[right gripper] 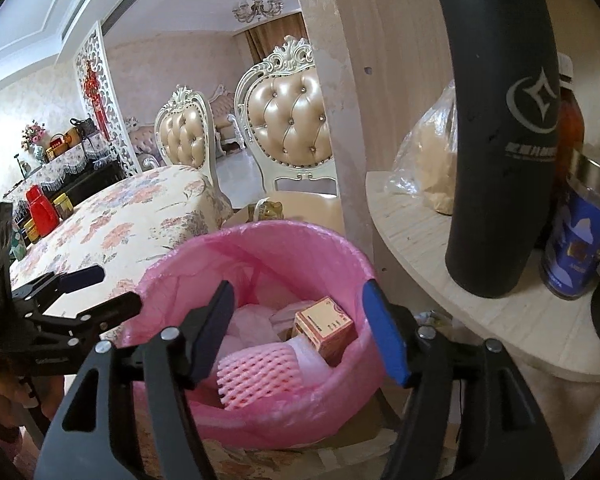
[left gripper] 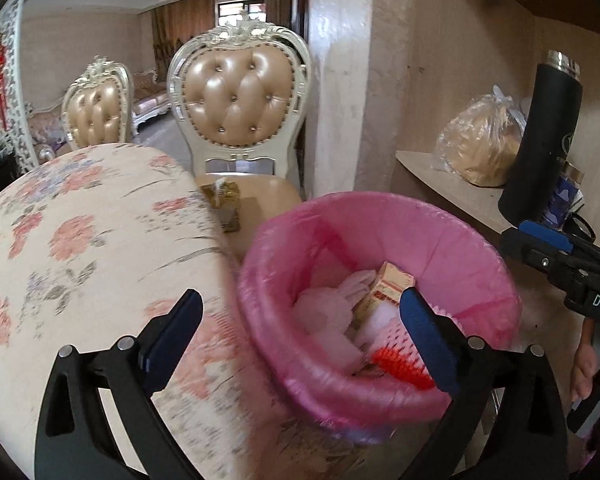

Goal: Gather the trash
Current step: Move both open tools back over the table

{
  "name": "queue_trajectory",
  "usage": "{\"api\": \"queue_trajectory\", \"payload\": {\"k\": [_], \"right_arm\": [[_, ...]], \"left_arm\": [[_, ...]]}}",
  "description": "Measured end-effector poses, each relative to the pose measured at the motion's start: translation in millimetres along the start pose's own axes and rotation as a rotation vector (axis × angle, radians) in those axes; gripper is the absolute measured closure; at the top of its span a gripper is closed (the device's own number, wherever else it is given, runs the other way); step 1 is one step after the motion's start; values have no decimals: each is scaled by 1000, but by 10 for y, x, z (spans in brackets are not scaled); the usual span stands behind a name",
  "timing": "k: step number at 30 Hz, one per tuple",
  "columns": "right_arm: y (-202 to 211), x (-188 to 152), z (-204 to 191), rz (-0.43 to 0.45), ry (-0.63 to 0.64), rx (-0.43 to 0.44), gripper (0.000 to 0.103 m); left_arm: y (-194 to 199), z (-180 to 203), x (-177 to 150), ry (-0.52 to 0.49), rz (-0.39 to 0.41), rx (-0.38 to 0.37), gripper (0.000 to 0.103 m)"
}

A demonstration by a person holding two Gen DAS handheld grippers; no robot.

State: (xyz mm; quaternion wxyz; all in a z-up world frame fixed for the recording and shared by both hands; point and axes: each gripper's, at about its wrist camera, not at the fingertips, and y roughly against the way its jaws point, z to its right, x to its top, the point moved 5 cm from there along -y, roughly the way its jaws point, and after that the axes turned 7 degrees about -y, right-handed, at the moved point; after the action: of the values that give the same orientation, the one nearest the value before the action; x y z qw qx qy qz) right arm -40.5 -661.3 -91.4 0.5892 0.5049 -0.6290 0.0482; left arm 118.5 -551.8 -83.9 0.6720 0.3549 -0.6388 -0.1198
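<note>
A bin lined with a pink bag (left gripper: 380, 204) (right gripper: 283, 236) stands beside the table's edge. Inside it lie a small cardboard box (left gripper: 386, 290) (right gripper: 326, 326), a pink foam fruit net (left gripper: 396, 354) (right gripper: 255, 372) and pale plastic wrappers (left gripper: 328, 312). My left gripper (left gripper: 302, 304) hangs open over the bin's left rim and the tablecloth, holding nothing. My right gripper (right gripper: 297, 288) hovers open above the bin's mouth, also holding nothing. Each gripper shows in the other's view: the right one (left gripper: 540, 248) at the right edge, the left one (right gripper: 103, 288) at the left edge.
A floral-cloth table (left gripper: 79, 240) (right gripper: 119, 224) lies left of the bin, with a red bottle (right gripper: 41, 210) and jars on it. Tufted chairs (left gripper: 239, 100) stand behind. To the right, a wooden shelf (left gripper: 452, 188) carries a black flask (right gripper: 500, 140), a plastic bag (left gripper: 480, 140) and a blue can (right gripper: 580, 248).
</note>
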Motion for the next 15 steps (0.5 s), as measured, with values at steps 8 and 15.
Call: {"api": "queue_trajectory", "payload": {"k": [8,15], "right_arm": [[-43,-186,-536,-49,73,61,21],[-181,-541,-1346,-147,188,170,21]], "left_arm": [[691,-545,-206,87,61,131,9],[1530,-1128,-610,192,110,286,9]]}}
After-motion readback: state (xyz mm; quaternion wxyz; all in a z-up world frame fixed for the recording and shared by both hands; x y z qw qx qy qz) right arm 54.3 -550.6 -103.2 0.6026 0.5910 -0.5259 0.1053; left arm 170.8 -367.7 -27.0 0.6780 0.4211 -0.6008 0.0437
